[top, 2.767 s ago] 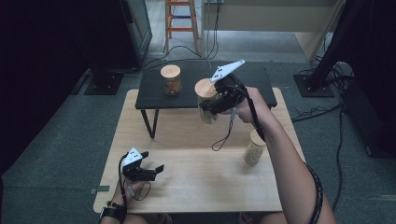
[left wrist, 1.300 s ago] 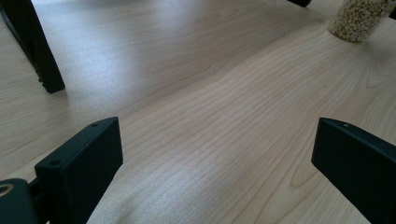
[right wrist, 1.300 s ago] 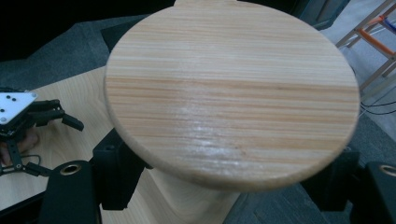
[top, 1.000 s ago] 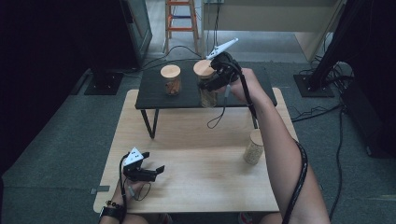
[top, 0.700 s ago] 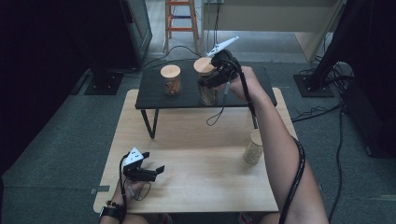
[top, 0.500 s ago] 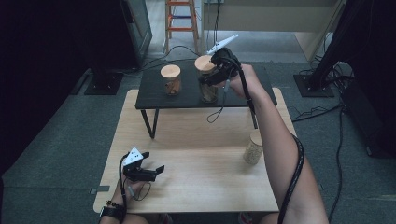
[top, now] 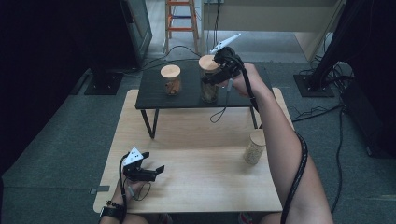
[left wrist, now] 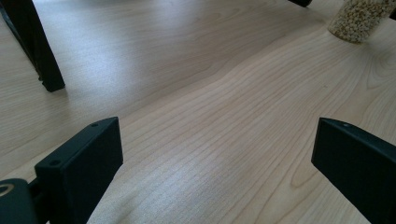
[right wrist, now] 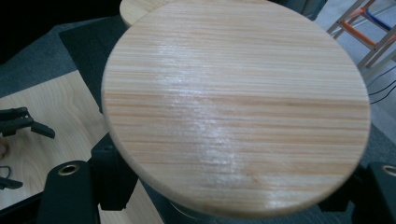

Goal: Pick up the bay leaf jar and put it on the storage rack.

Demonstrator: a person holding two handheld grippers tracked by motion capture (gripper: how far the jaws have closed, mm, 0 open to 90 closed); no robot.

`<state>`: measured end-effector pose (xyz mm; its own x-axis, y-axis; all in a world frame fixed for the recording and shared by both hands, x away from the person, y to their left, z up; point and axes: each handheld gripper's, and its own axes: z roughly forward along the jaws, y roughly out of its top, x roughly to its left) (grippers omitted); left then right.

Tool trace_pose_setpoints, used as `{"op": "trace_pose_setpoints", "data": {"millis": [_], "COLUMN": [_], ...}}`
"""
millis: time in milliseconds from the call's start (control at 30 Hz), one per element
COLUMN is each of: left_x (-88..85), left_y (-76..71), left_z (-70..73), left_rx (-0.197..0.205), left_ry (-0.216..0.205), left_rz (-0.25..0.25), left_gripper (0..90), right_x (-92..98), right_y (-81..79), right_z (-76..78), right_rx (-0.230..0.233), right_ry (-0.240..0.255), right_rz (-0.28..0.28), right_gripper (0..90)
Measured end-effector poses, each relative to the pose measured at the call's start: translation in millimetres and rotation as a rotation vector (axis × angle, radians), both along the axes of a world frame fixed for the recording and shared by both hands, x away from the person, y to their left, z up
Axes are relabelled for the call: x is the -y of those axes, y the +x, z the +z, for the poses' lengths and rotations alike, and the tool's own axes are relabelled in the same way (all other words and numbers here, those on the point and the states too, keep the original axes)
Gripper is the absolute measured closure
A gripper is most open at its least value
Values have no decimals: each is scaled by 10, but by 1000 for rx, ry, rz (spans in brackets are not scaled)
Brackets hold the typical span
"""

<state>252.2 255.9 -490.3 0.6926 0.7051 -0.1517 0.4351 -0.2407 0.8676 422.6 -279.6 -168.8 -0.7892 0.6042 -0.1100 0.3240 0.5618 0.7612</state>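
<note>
I keep my right tool (top: 215, 79) clenched low on the jar (top: 208, 88), under its wooden lid (right wrist: 236, 105), so it stands upright on the black shelf (top: 187, 95) beside the other jar (top: 171, 80). My left tool (top: 148, 171) rests released on the counter (top: 205, 186), out of the way

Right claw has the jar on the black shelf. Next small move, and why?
Probably open the right claw and back off: the wooden-lidded jar it clamps stands upright on the black shelf beside the other jar, apparently placed.
</note>
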Motion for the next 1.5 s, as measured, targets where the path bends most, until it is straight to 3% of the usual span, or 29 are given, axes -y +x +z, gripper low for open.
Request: {"op": "trace_pose_setpoints", "data": {"millis": [267,767,1167,1500], "left_x": [1,0,2,14], "left_y": [-6,-14,-20,-30], "left_z": [0,-5,-6,-1], "left_rx": [4,5,7,6], "left_ry": [2,-2,-2,3], "left_rz": [1,4,7,15], "left_gripper": [21,21,21,21], "right_x": [-58,-31,52,193], "right_y": [-26,-64,-130,-291], "right_z": [-18,-38,-36,-96], "right_rx": [0,3,-8,4], "right_ry": [-23,-12,-8,15], "right_rz": [-44,-42,-54,-69], "right_gripper": [193,145,35,0]}}
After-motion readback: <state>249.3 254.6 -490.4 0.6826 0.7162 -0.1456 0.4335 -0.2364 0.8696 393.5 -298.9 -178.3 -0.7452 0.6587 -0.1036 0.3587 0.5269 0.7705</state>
